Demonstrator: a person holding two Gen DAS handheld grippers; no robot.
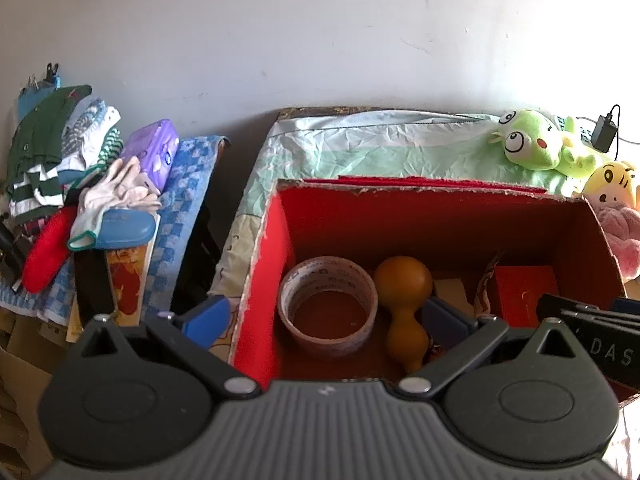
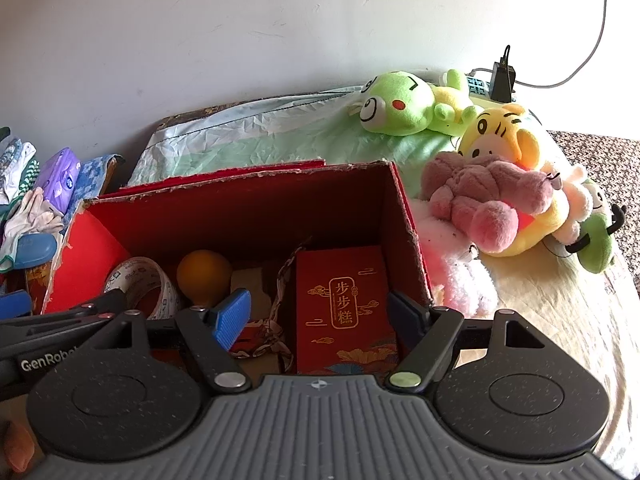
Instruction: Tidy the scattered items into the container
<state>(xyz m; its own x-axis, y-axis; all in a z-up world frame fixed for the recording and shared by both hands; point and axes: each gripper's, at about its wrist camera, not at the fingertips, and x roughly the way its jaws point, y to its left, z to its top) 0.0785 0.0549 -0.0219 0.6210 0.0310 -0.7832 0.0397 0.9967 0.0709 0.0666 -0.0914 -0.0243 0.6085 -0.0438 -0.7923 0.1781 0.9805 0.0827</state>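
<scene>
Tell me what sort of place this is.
Probably a lived-in room at home, perhaps a bedroom. Plush toys lie on a crumpled sheet against a plain wall, folded clothes are piled to the left, and a charger is plugged in behind the red box.

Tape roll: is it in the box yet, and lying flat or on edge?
In. The tape roll lies flat on the floor of the red box, hole facing up, beside the orange gourd.
</scene>
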